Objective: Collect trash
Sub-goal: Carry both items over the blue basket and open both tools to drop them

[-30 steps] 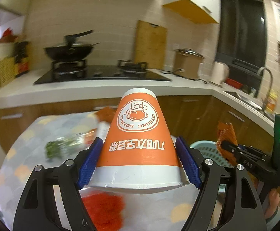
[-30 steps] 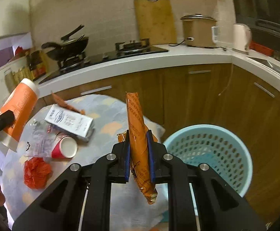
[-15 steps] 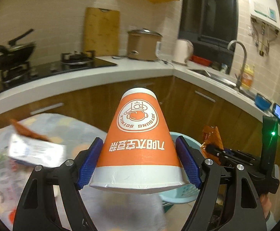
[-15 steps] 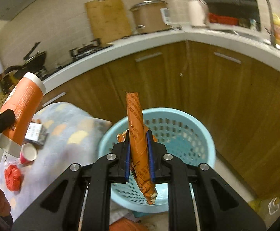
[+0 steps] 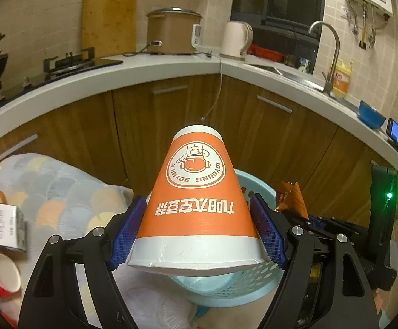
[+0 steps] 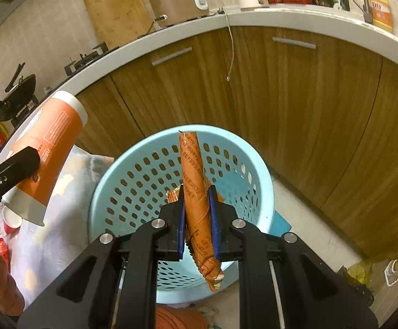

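My left gripper (image 5: 197,231) is shut on an orange and white paper cup (image 5: 196,200), held with its mouth toward the camera, above the near rim of a light blue perforated basket (image 5: 256,279). My right gripper (image 6: 197,219) is shut on a folded orange snack wrapper (image 6: 194,189), held upright over the basket (image 6: 122,181). The cup also shows at the left in the right wrist view (image 6: 45,150). The wrapper also shows at the right in the left wrist view (image 5: 290,196).
A table with a patterned cloth (image 5: 62,189) stands at the left, carrying a white carton (image 5: 0,226) and a small red cup (image 5: 4,277). Wooden cabinets (image 6: 294,109) under a white counter curve behind the basket. The floor (image 6: 316,233) lies at the right.
Both grippers have swung right from the table toward the basket, still holding cup and wrapper. The basket is now larger and directly under the wrapper.
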{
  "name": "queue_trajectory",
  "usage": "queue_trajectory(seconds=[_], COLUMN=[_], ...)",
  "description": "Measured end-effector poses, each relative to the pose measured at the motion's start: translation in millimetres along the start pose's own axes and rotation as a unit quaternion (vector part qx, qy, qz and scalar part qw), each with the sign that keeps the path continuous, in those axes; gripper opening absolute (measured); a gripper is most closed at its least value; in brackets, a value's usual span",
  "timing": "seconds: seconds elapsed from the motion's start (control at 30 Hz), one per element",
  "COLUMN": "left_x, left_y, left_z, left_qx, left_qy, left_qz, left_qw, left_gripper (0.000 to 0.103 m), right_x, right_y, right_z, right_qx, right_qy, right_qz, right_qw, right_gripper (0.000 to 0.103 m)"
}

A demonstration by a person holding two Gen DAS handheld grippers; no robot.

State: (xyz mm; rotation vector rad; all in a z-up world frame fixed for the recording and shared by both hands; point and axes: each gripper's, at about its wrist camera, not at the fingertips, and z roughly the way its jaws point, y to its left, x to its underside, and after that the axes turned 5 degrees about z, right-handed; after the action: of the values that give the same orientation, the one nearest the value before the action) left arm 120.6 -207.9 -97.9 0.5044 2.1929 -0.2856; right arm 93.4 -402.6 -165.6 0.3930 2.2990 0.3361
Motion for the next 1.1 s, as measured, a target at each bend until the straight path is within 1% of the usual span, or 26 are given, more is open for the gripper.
queue_trajectory(seconds=[0.2, 0.37, 0.47, 0.6, 0.67, 0.7, 0.77, 0.8, 0.83, 1.1], left_x=[8.0, 10.7, 12.5, 15.7, 17.4, 18.4, 19.5, 19.8, 19.8, 18.9], left_y=[1.2, -0.5, -3.1, -2.9, -2.0, -1.6, -0.7, 0.7, 1.6, 13.5], left_z=[21.2, 40.1, 47.2, 61.0, 65.1, 66.3, 66.6, 65.5, 64.5, 43.4], left_qx=[0.005, 0.012, 0.01, 0.02, 0.027, 0.03, 0.027, 0.029, 0.029, 0.027], left_qy=[0.019, 0.044, 0.055, 0.081, 0.09, 0.094, 0.096, 0.096, 0.095, 0.073], left_qz=[-0.008, -0.02, -0.015, -0.02, -0.023, -0.024, -0.025, -0.028, -0.03, -0.049], left_qw=[0.9998, 0.9988, 0.9983, 0.9963, 0.9953, 0.9948, 0.9947, 0.9946, 0.9946, 0.9958], left_gripper=[0.075, 0.076, 0.076, 0.077, 0.078, 0.077, 0.078, 0.079, 0.079, 0.079], right_x=[3.8, 8.5, 10.3, 13.8, 13.8, 13.9, 12.6, 12.4, 12.4, 8.2], right_y=[-6.4, -11.8, -13.9, -12.8, -12.2, -11.2, -9.7, -9.5, -9.9, -8.1], right_z=[14.0, 30.9, 41.9, 48.4, 49.4, 49.6, 50.3, 49.4, 46.8, 30.5], right_qx=[0.003, 0.011, 0.016, 0.023, 0.019, 0.015, 0.018, 0.02, 0.017, 0.007], right_qy=[0.015, 0.04, 0.056, 0.066, 0.07, 0.072, 0.072, 0.071, 0.065, 0.045], right_qz=[0.002, 0.006, 0.009, 0.008, 0.01, 0.009, 0.007, 0.009, 0.011, 0.013], right_qw=[1.0, 0.999, 0.998, 0.997, 0.997, 0.997, 0.997, 0.997, 0.998, 0.999], right_gripper=[0.013, 0.013, 0.013, 0.013, 0.013, 0.015, 0.028, 0.046, 0.056, 0.056])
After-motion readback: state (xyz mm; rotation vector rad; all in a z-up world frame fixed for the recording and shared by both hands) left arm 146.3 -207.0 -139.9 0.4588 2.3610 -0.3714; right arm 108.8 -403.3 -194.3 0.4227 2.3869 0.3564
